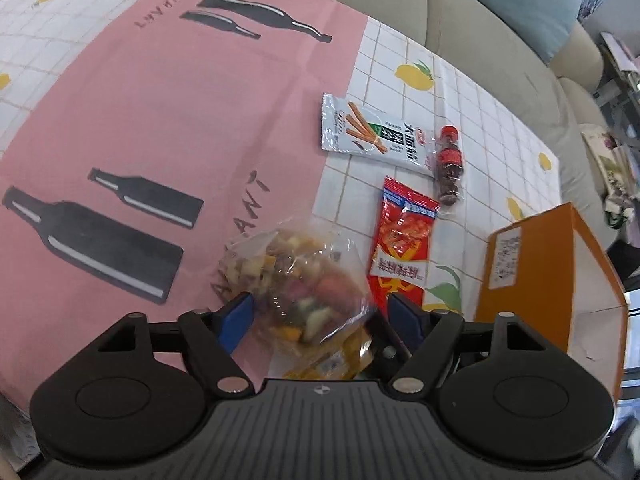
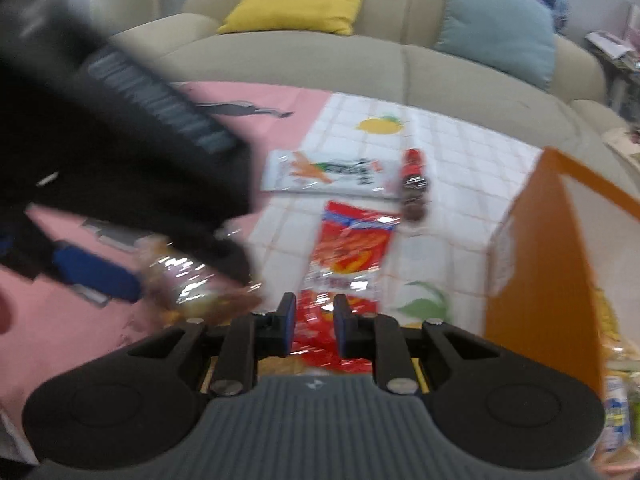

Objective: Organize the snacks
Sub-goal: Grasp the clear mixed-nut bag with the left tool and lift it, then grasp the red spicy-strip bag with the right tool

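The left view alone shows the left gripper (image 1: 318, 316) spread wide around a clear bag (image 1: 298, 284) of mixed snacks at the pink mat's (image 1: 160, 120) edge, pads apart from it. The blurred right view adds the right gripper (image 2: 315, 312), jaws narrowly parted, empty, over the red packet (image 2: 350, 240). An orange box (image 1: 560, 272) bounds the right; the white packet (image 1: 372, 132) and small bottle (image 1: 450, 164) lie beyond, mat open.

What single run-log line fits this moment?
left gripper: open around mixed-snack bag | right gripper: narrow gap, empty | orange box: open
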The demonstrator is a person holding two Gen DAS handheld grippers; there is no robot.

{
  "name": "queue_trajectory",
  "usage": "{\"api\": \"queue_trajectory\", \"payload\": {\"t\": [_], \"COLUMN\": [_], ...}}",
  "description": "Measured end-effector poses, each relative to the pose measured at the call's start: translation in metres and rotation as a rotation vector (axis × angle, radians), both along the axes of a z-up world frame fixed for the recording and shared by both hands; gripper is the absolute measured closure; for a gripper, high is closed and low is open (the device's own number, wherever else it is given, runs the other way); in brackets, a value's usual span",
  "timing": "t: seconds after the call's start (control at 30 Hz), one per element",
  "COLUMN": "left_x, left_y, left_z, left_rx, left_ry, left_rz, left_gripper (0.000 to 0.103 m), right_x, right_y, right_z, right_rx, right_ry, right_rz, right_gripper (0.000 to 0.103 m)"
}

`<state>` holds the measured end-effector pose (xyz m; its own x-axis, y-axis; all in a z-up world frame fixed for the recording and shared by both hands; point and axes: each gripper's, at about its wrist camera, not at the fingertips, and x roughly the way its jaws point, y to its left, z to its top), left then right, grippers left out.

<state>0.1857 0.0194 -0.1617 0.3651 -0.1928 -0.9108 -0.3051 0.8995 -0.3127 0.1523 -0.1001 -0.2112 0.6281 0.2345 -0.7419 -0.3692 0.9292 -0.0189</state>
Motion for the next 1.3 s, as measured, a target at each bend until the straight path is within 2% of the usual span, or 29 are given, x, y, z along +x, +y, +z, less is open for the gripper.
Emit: {"api": "queue_trajectory", "payload": {"t": [0.13,0.23,0.33,0.4,0.47,0.53,0.63,0.77,0.83,0.9,0.93,0.97,1.0,1.13,1.3], "left_x": [0.007,0.014,0.018,0.018,0.018,0.017,0.018,0.023,0.024,0.024,0.023,0.022,0.022,0.02,0.019], "left_y": [-0.003,-0.007,-0.015,-0.016,-0.018,-0.021,-0.018,-0.012,-0.009,-0.006,-0.004,-0.002,0.001,0.009,0.019], "left_z": [-0.001,-0.003,-0.007,-0.013,-0.014,-0.013,-0.012,-0.006,-0.005,-0.008,-0.009,-0.009,-0.01,-0.018,-0.027], "left_rx": [0.066,0.118,0.184,0.185,0.202,0.224,0.242,0.31,0.36,0.394,0.395,0.388,0.386,0.36,0.297], "left_ry": [0.011,0.022,0.036,0.046,0.035,0.019,-0.004,-0.023,-0.022,-0.016,-0.019,-0.021,-0.023,-0.027,-0.026], "left_rz": [-0.009,-0.053,-0.109,-0.128,-0.146,-0.177,-0.213,-0.273,-0.337,-0.396,-0.412,-0.419,-0.416,-0.382,-0.31], "left_gripper": [0.014,0.014,0.014,0.014,0.014,0.023,0.028,0.029,0.029,0.029,0.029,0.028,0.023,0.018,0.016], "right_x": [-0.004,-0.004,-0.003,-0.003,-0.003,-0.003,-0.001,0.0,0.002,0.006,0.009,0.01,0.012,0.021,0.037], "right_y": [0.003,0.003,0.004,0.005,0.005,0.005,0.005,0.006,0.007,0.009,0.009,0.01,0.011,0.01,-0.004], "right_z": [0.001,0.002,0.002,0.0,-0.001,-0.002,-0.005,-0.007,-0.01,-0.013,-0.016,-0.018,-0.02,-0.029,-0.033], "right_rx": [0.042,0.06,0.047,0.029,0.013,-0.012,-0.058,-0.108,-0.118,-0.112,-0.107,-0.105,-0.109,-0.113,-0.025], "right_ry": [0.011,0.016,0.012,0.008,-0.002,-0.015,-0.05,-0.094,-0.108,-0.104,-0.1,-0.099,-0.097,-0.07,-0.013], "right_rz": [0.044,0.057,0.053,0.046,0.04,0.027,0.002,-0.015,-0.015,-0.009,-0.007,-0.006,-0.003,-0.034,-0.101], "right_gripper": [0.087,0.087,0.086,0.084,0.079,0.07,0.061,0.054,0.043,0.037,0.032,0.032,0.032,0.032,0.031]}}
